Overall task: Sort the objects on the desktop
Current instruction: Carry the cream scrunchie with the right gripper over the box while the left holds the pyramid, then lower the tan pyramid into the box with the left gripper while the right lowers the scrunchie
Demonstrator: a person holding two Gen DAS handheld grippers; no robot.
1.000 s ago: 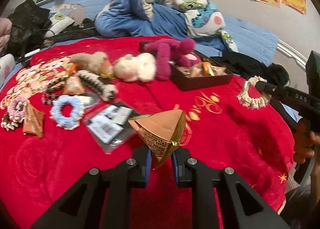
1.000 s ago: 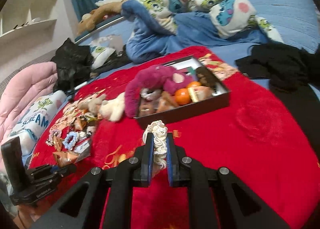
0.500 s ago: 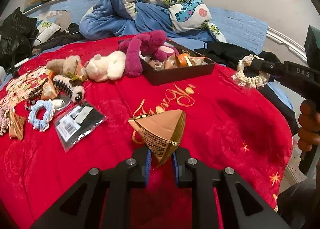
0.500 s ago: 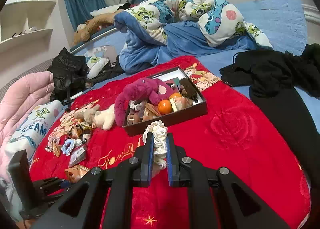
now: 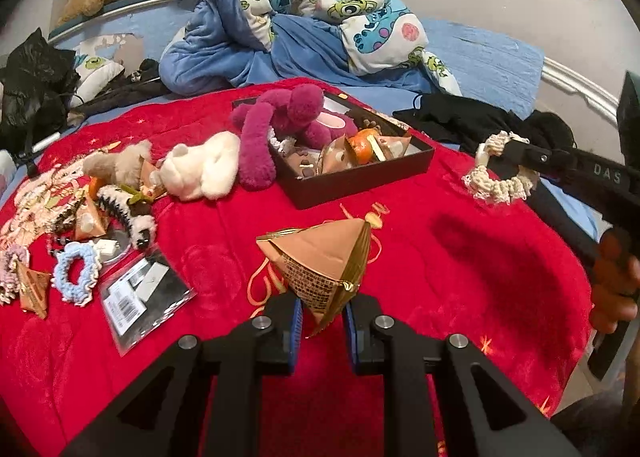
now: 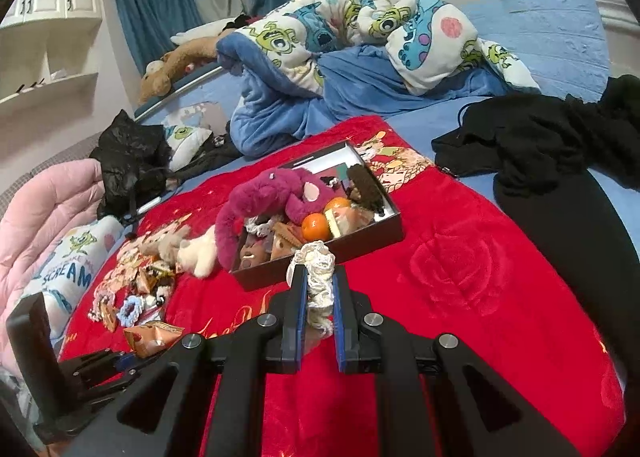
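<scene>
A: Above the red blanket [image 5: 460, 265], what does the left gripper [image 5: 320, 321] carry?
B: A tan pyramid-shaped packet [image 5: 320, 261], pinched by its lower corner between the two fingers.

A: And the right gripper [image 6: 318, 311]?
B: Its fingers clamp a cream crocheted scrunchie [image 6: 318, 277], held in the air just before the dark tray [image 6: 320, 263].

A: What is in the tray?
B: A magenta plush toy [image 6: 272, 201], an orange [image 6: 316, 227] and small packets.

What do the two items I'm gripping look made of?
Pyramid packet in the left gripper: stiff-looking tan paper or foil laminate, with creased flat faces and glinting gold edges. Cream scrunchie in the right gripper: soft gathered fabric, perhaps lace or crochet, with matte frilly ruffles.
</scene>
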